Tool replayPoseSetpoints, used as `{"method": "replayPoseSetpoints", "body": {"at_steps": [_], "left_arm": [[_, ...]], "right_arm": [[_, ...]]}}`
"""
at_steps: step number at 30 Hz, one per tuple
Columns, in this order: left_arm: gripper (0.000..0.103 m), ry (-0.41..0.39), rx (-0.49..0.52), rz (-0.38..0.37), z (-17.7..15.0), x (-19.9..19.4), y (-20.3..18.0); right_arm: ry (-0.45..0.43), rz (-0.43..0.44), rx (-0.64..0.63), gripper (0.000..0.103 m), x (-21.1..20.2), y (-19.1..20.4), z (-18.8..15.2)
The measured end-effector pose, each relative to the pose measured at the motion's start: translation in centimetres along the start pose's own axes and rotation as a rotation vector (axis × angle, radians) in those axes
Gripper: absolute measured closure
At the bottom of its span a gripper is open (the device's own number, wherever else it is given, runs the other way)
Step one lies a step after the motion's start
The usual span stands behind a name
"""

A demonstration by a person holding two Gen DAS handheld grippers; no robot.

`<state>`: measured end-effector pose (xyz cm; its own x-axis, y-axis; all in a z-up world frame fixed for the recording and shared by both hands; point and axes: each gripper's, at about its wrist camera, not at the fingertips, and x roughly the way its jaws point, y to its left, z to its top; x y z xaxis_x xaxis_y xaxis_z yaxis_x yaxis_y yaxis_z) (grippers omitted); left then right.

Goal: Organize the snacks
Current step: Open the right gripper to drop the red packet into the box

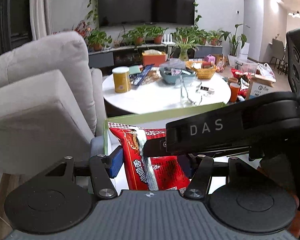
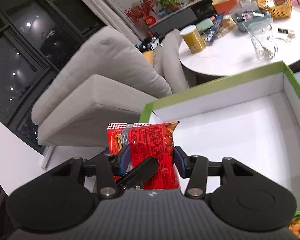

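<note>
The red packet (image 1: 152,166) stands between the blue pads of the left claw (image 1: 150,164). The left pad (image 1: 116,165) presses its edge; the right pad is mostly hidden behind the packet and the other claw's arm, so the left claw appears closed on the packet. In the right wrist view the same red packet (image 2: 152,156) sits between the 2 pads of the right claw (image 2: 152,160): the left pad (image 2: 125,160) touches it, and the right pad (image 2: 179,161) lies against its other edge, so the right claw grips it too. A black finger of the left claw crosses in front of the packet's lower part.

The packet is glossy red with dense small print, a silver crimped seam running down its back, a noodle picture and a checked red-and-white top edge. It is upright, slightly creased.

It hangs over the near-left corner of a green box (image 2: 210,86) with a white inside. Beyond the box stands a white table (image 2: 230,60) carrying a yellow can (image 2: 193,39), a glass jar (image 2: 263,42) and a yellow basket (image 2: 278,10). A grey sofa (image 2: 102,84) lies to the left.
</note>
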<state>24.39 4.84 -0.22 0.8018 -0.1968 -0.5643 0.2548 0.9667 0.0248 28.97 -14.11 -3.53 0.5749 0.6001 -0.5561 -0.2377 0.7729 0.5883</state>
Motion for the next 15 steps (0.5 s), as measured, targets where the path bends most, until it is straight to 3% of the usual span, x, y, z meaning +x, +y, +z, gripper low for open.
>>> {"method": "replayPoseSetpoints", "body": {"at_steps": [9,15], "left_arm": [[0.048,0.106,0.004,0.015,-2.4,2.2,0.4],[0.046,0.12,0.009,0.038,-2.9,1.1,0.6]], "right_arm": [[0.108,-0.067,-0.009,0.037,2.4,-0.6,-1.5],[0.115,-0.12,-0.017,0.035,1.8,-0.6,-1.9]]}}
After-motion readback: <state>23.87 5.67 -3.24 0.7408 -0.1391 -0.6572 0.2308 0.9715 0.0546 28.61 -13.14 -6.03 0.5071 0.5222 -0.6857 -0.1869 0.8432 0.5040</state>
